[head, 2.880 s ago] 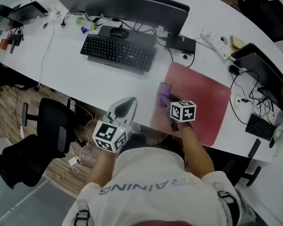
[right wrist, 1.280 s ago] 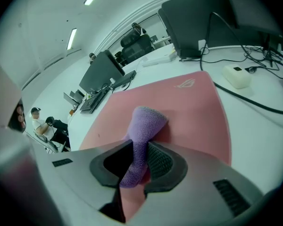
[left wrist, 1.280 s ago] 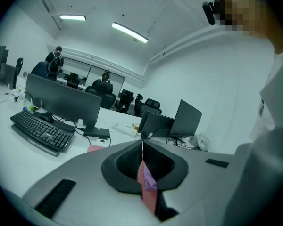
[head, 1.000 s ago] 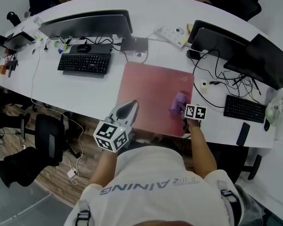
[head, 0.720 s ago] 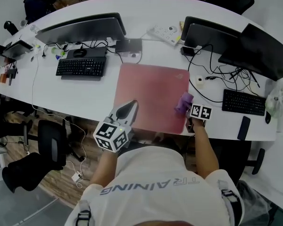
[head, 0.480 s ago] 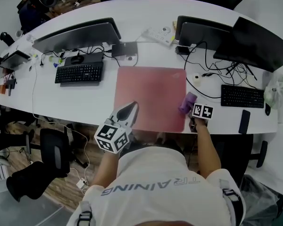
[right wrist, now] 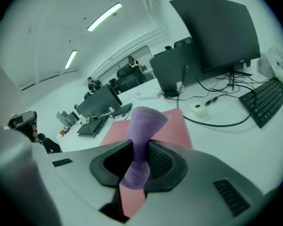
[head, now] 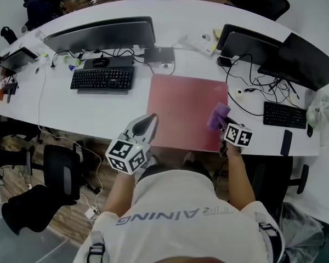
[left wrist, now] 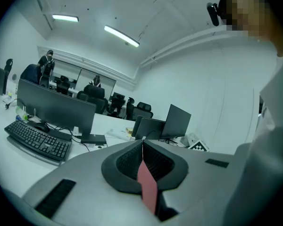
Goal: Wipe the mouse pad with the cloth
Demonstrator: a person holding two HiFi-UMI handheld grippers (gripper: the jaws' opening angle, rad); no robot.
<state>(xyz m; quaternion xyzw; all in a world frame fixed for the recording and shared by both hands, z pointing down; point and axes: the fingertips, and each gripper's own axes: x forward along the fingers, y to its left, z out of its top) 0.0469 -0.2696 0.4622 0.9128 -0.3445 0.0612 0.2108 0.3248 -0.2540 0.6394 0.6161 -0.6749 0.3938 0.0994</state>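
Purple cloth [head: 218, 115]; red mouse pad [head: 183, 111]; white desk [head: 109, 106].

The word "TRAINING" is printed in grey capitals across the person's white shirt [head: 172, 217], at the lower centre of the head view, and is seen upside down there. Black-and-white square code patterns, without letters, are borne on the left white marker cube [head: 126, 155] and the right white marker cube [head: 237, 135], just above it.

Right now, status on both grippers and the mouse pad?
Left gripper shut, empty. Right gripper shut on purple cloth, at mouse pad right edge. Nothing else on the pad.
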